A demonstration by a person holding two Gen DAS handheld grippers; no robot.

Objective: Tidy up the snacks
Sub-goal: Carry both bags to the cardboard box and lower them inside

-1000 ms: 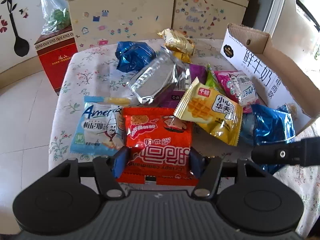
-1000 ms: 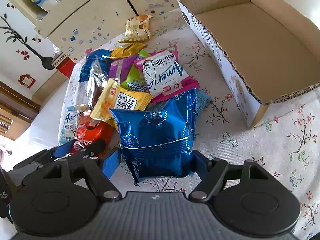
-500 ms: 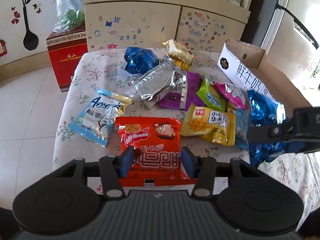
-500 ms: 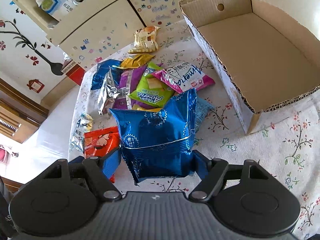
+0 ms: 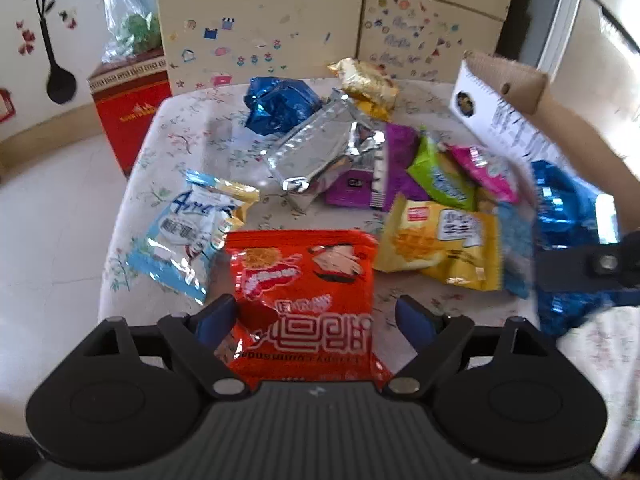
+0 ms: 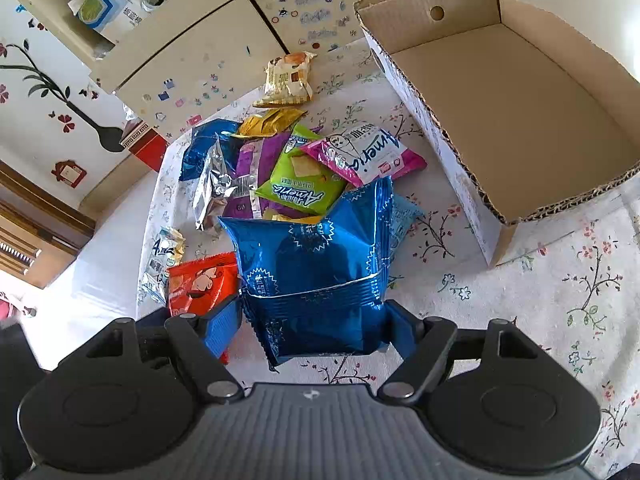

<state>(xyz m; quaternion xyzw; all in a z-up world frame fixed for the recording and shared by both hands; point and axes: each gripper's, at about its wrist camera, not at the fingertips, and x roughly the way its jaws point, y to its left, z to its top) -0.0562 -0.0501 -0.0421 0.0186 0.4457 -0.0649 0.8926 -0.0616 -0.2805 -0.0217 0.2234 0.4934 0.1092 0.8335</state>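
My left gripper (image 5: 316,316) is shut on a red snack packet (image 5: 304,292) and holds it over the near table edge. My right gripper (image 6: 316,320) is shut on a blue foil snack bag (image 6: 316,264), lifted above the table; the bag also shows in the left wrist view (image 5: 568,236). An open cardboard box (image 6: 516,92) with nothing in it stands at the right; it also shows in the left wrist view (image 5: 504,92). A pile of snack packets lies between: yellow (image 5: 440,248), green (image 6: 300,184), pink (image 6: 360,156), silver (image 5: 320,148), light blue (image 5: 188,232).
The table has a floral cloth (image 6: 560,300). A second blue bag (image 5: 280,104) and gold packets (image 5: 368,80) lie at the far side. A cream cabinet (image 5: 280,28) stands behind the table; a red carton (image 5: 128,116) sits on the floor at left.
Both grippers have risen with their packets. The red packet sits further off the table, and the blue bag has moved up towards the box side.
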